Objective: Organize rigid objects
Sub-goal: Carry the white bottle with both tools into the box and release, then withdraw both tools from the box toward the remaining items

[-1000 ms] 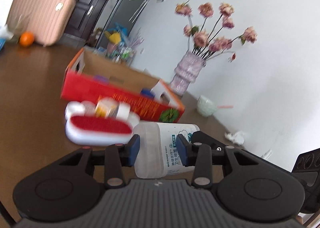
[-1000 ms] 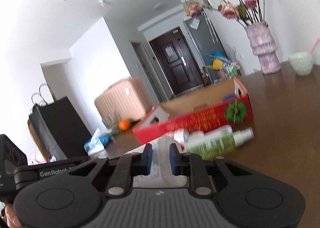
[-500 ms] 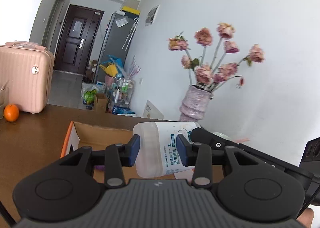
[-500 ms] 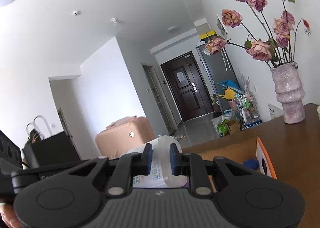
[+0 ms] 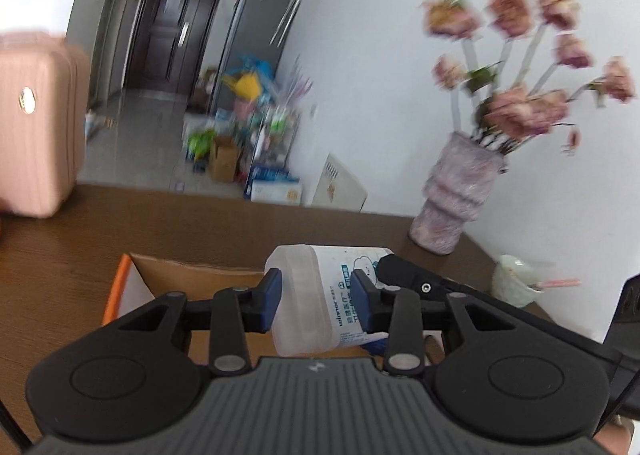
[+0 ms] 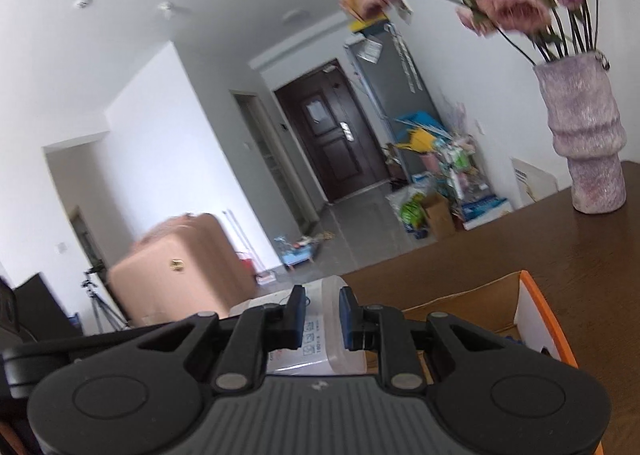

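Note:
One white translucent bottle (image 5: 320,267) with a blue-printed label is held from both sides above the open cardboard box (image 5: 192,275). My left gripper (image 5: 316,295) grips its wide body, the blue pads pressing on it and the jaws closing a little tighter. My right gripper (image 6: 322,309) is shut on the same bottle (image 6: 320,339) from the opposite side; one of its black fingers (image 5: 412,279) shows beside the label in the left wrist view. The box's orange-edged wall (image 6: 532,315) lies just below and to the right in the right wrist view. The box's contents are mostly hidden.
A brown wooden table (image 5: 60,255) carries a purple vase of pink flowers (image 5: 456,191) and a pale cup with a pink straw (image 5: 516,275) near the white wall. A pink suitcase (image 5: 36,123) stands at the far left. Floor clutter lies beyond the table's far edge.
Both grippers have carried the bottle up from the items in front of the red box and over its open top. The brush and green bottle have dropped out of view.

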`<state>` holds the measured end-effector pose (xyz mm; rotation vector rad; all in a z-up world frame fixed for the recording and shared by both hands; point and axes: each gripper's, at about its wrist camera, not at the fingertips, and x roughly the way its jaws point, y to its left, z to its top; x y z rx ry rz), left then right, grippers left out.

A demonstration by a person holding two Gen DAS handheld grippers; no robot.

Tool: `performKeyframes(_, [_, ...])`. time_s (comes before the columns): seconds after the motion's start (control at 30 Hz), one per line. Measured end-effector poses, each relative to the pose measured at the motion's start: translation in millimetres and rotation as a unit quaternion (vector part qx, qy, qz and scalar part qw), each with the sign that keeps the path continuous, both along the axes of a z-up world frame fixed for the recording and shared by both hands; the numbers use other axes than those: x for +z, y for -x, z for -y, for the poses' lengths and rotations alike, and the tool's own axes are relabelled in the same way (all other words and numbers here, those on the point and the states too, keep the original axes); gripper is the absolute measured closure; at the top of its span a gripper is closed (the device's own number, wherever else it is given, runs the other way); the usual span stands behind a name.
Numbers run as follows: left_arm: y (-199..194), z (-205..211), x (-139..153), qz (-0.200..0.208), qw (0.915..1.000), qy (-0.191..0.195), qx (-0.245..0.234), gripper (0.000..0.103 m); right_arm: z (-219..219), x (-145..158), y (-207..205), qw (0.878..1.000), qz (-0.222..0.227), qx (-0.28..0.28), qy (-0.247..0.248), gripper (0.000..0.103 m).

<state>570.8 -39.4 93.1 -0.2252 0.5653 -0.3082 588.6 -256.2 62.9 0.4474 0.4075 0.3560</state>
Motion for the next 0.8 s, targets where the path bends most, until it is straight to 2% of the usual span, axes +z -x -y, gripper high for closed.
performKeyframes(0.17, [-39,4,-39,-0.017,0.9993,-0.031,-0.012,0.068,0,-33,-40,0.997,-0.072,-0.014,0.006,0.082])
performKeyframes(0.2, [-42,1,-50,-0.013,0.9997,-0.022,0.002,0.064,1,-39,-45,0.996,-0.087,-0.024,0.008,0.075])
performKeyframes(0.23, [-49,3,-61,-0.033,0.9987,-0.038,0.009,0.06,-1,-37,-44,0.995,-0.09,-0.036,0.014,0.069])
performKeyframes(0.27, [-59,4,-67,-0.073,0.9964,-0.043,0.008,0.061,-3,-35,-43,0.996,-0.074,-0.036,0.025,0.063])
performKeyframes(0.3, [-62,-1,-70,-0.088,0.9958,-0.025,0.003,0.061,-7,-34,-39,0.997,-0.061,-0.033,0.038,0.042])
performKeyframes(0.33, [-61,-5,-69,-0.08,0.9967,-0.012,0.005,0.058,-12,-33,-37,0.996,-0.056,-0.036,0.055,0.025])
performKeyframes(0.43, [-54,-4,-64,-0.05,0.998,-0.029,0.025,0.046,-16,-32,-29,0.996,-0.038,-0.044,0.067,0.022])
performKeyframes(0.53, [-49,-2,-61,-0.04,0.9983,-0.034,0.024,0.038,-13,-33,-31,0.996,-0.049,-0.051,0.057,0.022])
performKeyframes(0.63, [-32,-3,-52,-0.002,0.9969,-0.059,0.052,0.031,-9,-29,-26,0.997,-0.042,-0.051,0.049,0.021])
performKeyframes(0.7, [-19,-9,-41,0.019,0.9948,-0.076,0.065,0.025,-6,-24,-19,0.996,-0.033,-0.049,0.07,0.021])
performKeyframes(0.77, [-3,-22,-29,0.038,0.9932,-0.072,0.084,0.004,0,-17,-9,0.994,-0.016,-0.055,0.091,0.021])
performKeyframes(0.8, [5,-27,-21,0.045,0.9916,-0.082,0.089,0.001,4,-12,-2,0.993,-0.008,-0.059,0.103,0.02])
